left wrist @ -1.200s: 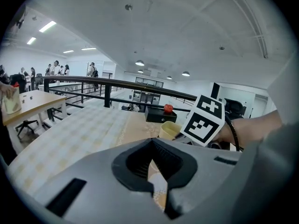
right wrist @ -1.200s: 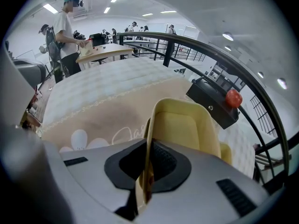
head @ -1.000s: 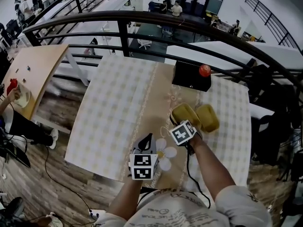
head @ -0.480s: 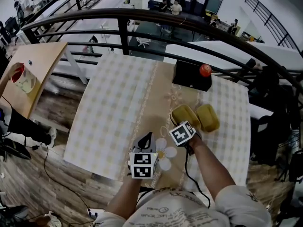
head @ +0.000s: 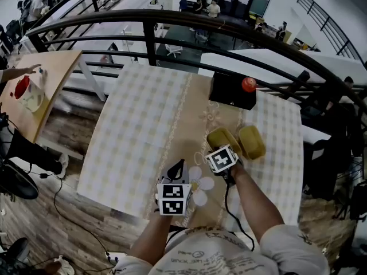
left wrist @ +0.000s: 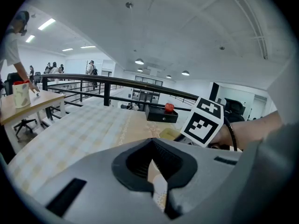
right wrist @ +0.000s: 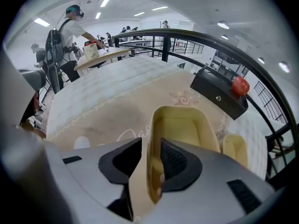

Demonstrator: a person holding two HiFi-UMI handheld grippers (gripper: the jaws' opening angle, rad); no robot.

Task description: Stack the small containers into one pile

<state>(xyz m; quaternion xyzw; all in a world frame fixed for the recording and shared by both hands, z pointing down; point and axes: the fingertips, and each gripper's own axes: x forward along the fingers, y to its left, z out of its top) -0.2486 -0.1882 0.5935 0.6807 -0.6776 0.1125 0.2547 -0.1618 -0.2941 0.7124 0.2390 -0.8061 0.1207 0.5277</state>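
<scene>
Now, in the head view, two yellow tubs lie side by side right of centre on the worktop [head: 143,125], exactly where we saw them a second ago: the first container [head: 222,136] and, to its right, the second container [head: 252,142]. Our right hand-held gripper [head: 215,146] is at the first container's near rim, and our left hand-held gripper [head: 177,168] is at lower centre.

In the left gripper view, its jaws meet at the tips, holding nothing.

In the right gripper view, the jaws have just been opening and now stand apart, with the first container's left wall loose between them.
</scene>
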